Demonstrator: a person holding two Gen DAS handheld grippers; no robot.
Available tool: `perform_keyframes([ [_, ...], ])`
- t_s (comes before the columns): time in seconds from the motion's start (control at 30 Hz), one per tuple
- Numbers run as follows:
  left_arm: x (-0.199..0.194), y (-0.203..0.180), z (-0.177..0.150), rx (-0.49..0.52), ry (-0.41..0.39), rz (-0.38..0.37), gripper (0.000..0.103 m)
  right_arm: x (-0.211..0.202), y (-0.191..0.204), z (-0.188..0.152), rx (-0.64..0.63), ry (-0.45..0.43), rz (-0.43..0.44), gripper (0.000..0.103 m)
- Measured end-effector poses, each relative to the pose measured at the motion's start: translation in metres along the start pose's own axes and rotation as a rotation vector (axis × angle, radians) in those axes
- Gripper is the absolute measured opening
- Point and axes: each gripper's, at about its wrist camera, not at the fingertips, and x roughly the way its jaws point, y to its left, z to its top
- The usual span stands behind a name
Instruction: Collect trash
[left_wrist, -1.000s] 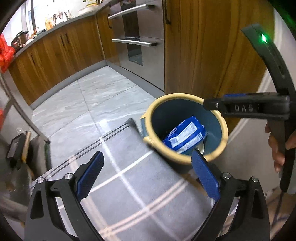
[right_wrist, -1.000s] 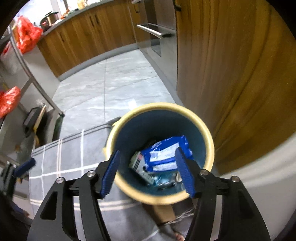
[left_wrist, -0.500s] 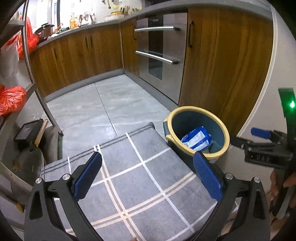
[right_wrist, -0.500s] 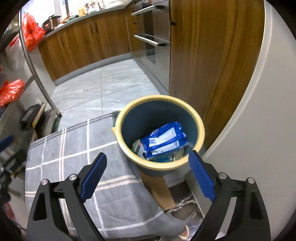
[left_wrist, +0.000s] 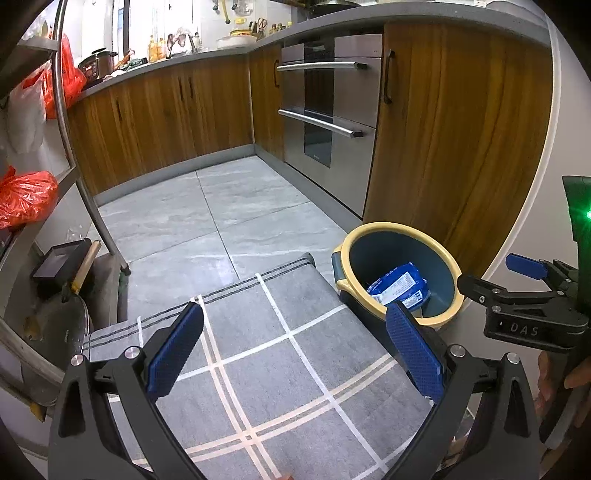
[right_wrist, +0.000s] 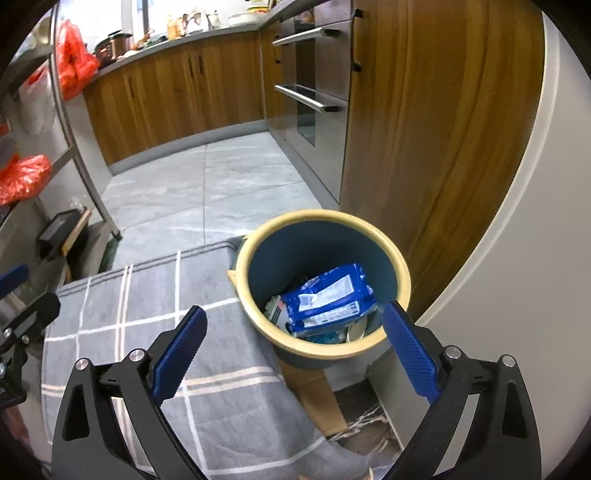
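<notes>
1. Through the left wrist camera, I saw my left gripper (left_wrist: 293, 345) held over a grey checked cloth (left_wrist: 258, 354), its blue-padded fingers (left_wrist: 177, 347) spread wide with nothing between them.
2. In that same view, the bin (left_wrist: 399, 273), blue inside with a yellow rim, stood on the floor just past the cloth's far right corner, close against the wooden cabinet (left_wrist: 454, 140). A blue snack packet (left_wrist: 400, 286) lay inside it.
3. At the right edge I could make out the right gripper (left_wrist: 528, 295), off to the right of the bin, with part of a hand (left_wrist: 554, 376) on its grip.
4. Farther back I saw grey floor tiles (left_wrist: 207, 210), a steel oven front (left_wrist: 328, 107) and red plastic bags (left_wrist: 26, 195) on a rack at the left.
5. Through the right wrist camera, I looked down into the bin (right_wrist: 321, 284). The blue snack packet (right_wrist: 328, 299) lay on top of other wrappers and rubbish (right_wrist: 277, 310), all inside the bin.
6. My right gripper (right_wrist: 295, 350) had its fingers (right_wrist: 410, 350) spread wide and they were opening further; nothing sat between the pads, and the bin showed beyond them.
7. The grey checked cloth (right_wrist: 155, 306) filled the lower left, and a piece of cardboard (right_wrist: 317, 395) lay on the floor beneath the bin's near side.
8. At the far left edge I saw a part of the left gripper (right_wrist: 18, 317).
</notes>
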Motion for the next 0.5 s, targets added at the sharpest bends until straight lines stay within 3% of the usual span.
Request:
perform_keyframes([
  [0.5,0.0042,-0.0021,-0.0031,0.009,0.021,-0.007,0.097,-0.0012,0.0009,0.0009,-0.008,-0.006,-0.005,0.096],
])
